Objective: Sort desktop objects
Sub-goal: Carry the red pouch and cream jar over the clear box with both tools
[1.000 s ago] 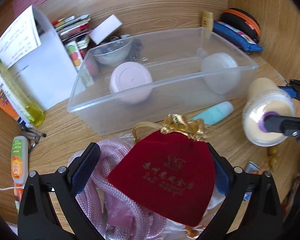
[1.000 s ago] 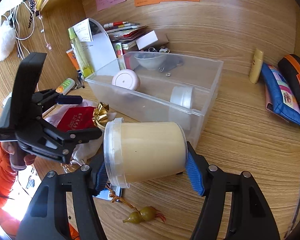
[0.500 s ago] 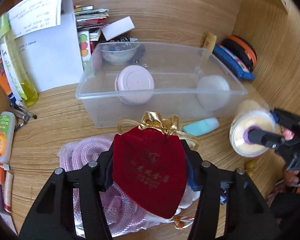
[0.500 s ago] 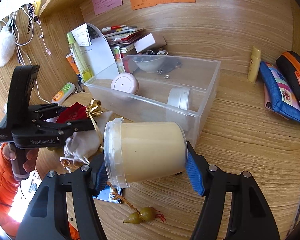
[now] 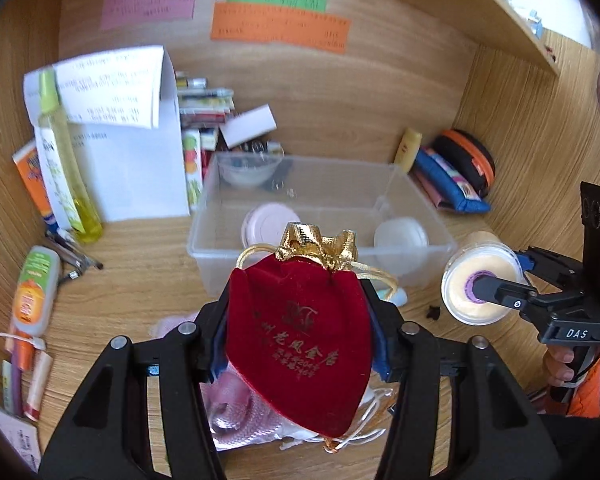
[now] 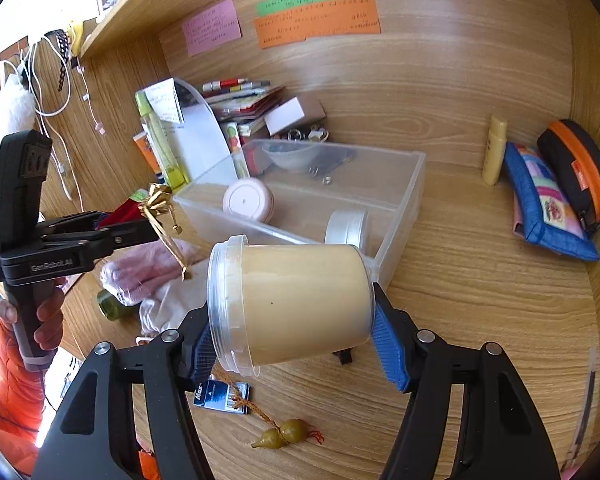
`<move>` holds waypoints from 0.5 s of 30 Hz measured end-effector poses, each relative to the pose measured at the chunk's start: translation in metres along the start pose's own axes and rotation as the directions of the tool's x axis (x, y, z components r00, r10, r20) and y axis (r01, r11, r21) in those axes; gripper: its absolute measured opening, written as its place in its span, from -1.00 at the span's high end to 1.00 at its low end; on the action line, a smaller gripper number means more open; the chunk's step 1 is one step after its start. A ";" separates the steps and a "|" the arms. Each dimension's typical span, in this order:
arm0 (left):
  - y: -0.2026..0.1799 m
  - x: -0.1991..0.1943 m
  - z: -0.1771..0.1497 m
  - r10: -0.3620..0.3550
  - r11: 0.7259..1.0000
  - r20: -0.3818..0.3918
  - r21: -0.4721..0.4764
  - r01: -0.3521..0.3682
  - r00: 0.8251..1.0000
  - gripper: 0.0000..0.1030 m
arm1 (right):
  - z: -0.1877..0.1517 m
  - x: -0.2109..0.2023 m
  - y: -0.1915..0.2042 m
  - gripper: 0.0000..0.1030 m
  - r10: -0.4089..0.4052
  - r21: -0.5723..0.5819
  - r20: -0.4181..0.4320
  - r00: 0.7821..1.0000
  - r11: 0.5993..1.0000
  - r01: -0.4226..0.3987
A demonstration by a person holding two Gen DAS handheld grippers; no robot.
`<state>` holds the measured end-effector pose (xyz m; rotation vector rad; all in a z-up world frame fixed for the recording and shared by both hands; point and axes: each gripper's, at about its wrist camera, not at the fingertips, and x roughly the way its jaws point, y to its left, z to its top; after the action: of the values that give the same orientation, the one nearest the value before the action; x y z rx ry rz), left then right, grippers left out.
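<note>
Three paper notes (image 5: pixel 278 26) on wooden back wall; cluttered wooden desk (image 6: pixel 480 300); left gripper (image 5: pixel 298 332) clamps red pouch (image 5: pixel 300 344).

Home study nook: wood-grain desk (image 6: pixel 480 280), coloured paper notes (image 5: pixel 280 26) on back panel, stacked booklets (image 6: pixel 248 100), blue patchwork pencil pouch (image 6: pixel 548 208).

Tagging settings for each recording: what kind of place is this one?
Probably a study desk in a home or dorm: a wooden desk boxed in by wood panels under a shelf, sticky notes on the back panel, and clutter of books, pencil cases and toiletries.
</note>
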<state>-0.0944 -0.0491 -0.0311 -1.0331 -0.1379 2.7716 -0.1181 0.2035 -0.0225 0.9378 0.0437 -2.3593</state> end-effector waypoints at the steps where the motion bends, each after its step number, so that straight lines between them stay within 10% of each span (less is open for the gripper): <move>1: -0.001 -0.004 0.002 0.014 1.000 0.017 0.005 -0.014 1.000 -0.05 | 0.002 -0.002 0.001 -0.22 -0.004 -0.003 0.005 1.000 1.000 0.004; 15: 0.013 -0.016 0.038 0.069 0.997 0.099 0.020 -0.072 0.993 -0.05 | 0.048 -0.012 0.007 -0.22 -0.041 -0.044 0.078 0.996 0.998 0.044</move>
<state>-0.1096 -0.0657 0.0059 -0.9141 -0.0828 2.8811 -0.1372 0.1922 0.0225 0.8315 0.0881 -2.4210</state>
